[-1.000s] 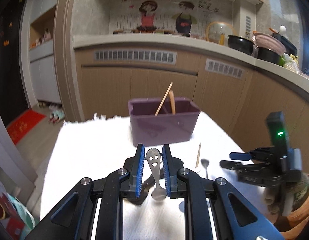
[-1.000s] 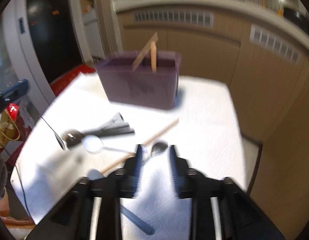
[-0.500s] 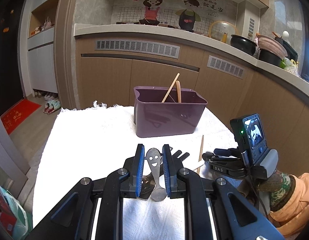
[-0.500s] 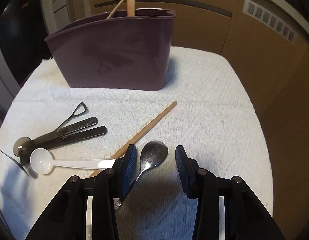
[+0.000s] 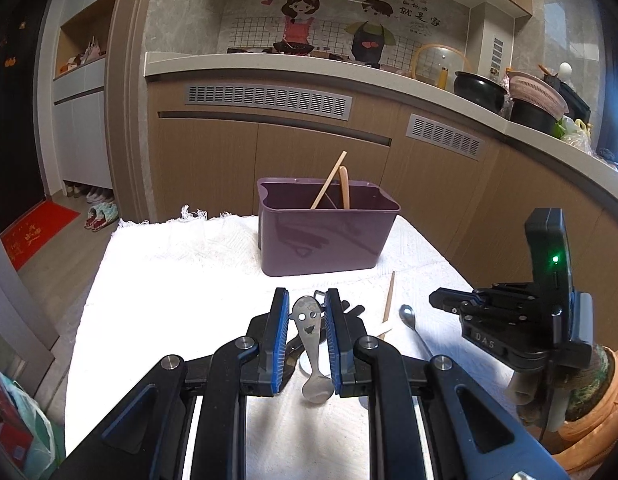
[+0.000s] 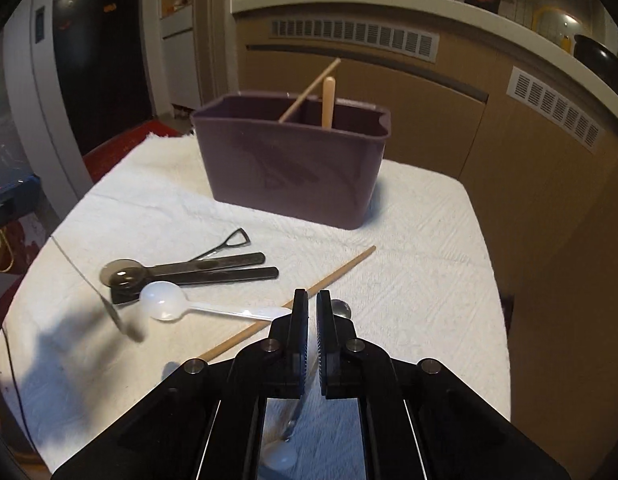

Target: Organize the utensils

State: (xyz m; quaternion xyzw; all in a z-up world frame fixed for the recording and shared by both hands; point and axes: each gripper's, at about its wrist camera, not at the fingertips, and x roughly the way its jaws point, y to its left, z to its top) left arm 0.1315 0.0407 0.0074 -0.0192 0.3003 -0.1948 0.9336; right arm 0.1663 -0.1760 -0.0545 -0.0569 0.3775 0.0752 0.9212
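Observation:
A purple utensil holder (image 5: 327, 232) (image 6: 293, 168) stands on the white cloth with a chopstick and a wooden handle in it. My left gripper (image 5: 307, 312) is shut on a metal spoon with a smiley-face handle (image 5: 311, 344), held above the cloth, bowl end toward the camera. My right gripper (image 6: 312, 300) is shut on the handle of a metal spoon (image 6: 341, 308), whose bowl shows just past the fingertips; it also shows in the left wrist view (image 5: 409, 316). A wooden chopstick (image 6: 293, 302), a white plastic spoon (image 6: 169, 302) and two dark spoons (image 6: 189, 272) lie on the cloth.
A thin wire-handled utensil (image 6: 229, 242) lies by the dark spoons. The table (image 6: 429, 260) is covered by white cloth and drops off at the right. Kitchen cabinets (image 5: 309, 160) stand behind the table. The smiley spoon hangs blurred at the left in the right wrist view (image 6: 109, 304).
My right gripper has closed on the metal spoon's handle, and the holder now looks farther off in its view. My left gripper still holds the smiley spoon in the same place.

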